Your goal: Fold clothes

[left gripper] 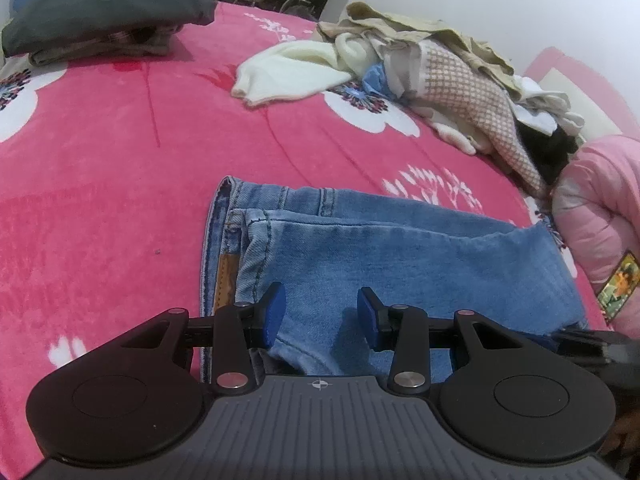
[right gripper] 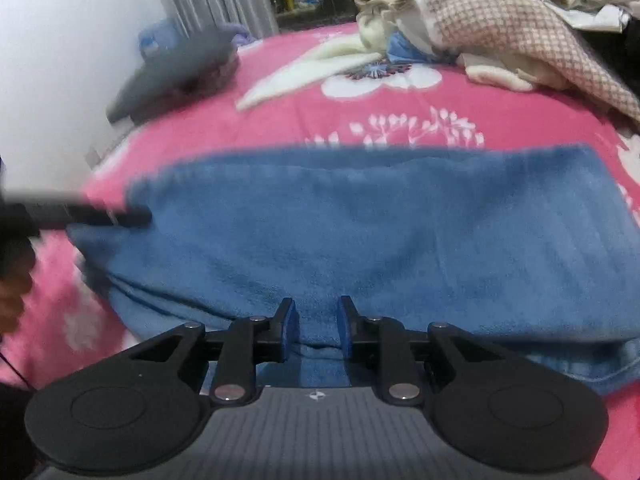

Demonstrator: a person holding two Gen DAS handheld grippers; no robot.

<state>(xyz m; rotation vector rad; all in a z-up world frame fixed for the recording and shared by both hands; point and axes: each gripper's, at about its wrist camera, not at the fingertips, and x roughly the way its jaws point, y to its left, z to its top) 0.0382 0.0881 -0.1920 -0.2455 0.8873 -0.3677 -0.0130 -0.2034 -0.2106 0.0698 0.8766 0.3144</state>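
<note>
Folded blue jeans (left gripper: 400,264) lie on the pink floral blanket (left gripper: 100,200), with the waistband and brown leather patch at their left end. My left gripper (left gripper: 322,316) hovers low over the near left part of the jeans, open, with nothing pinched between its blue pads. In the right wrist view the jeans (right gripper: 360,232) stretch across the middle, blurred. My right gripper (right gripper: 317,330) sits at their near edge, slightly open; denim shows in the narrow gap but the pads do not press on it. The left gripper's black finger (right gripper: 92,214) rests at the jeans' left end.
A heap of unfolded clothes (left gripper: 440,76) lies at the far right of the bed. A folded dark grey stack (left gripper: 104,12) sits at the far left. A pink quilted jacket (left gripper: 604,220) lies at the right edge. A white wall (right gripper: 60,60) borders the bed.
</note>
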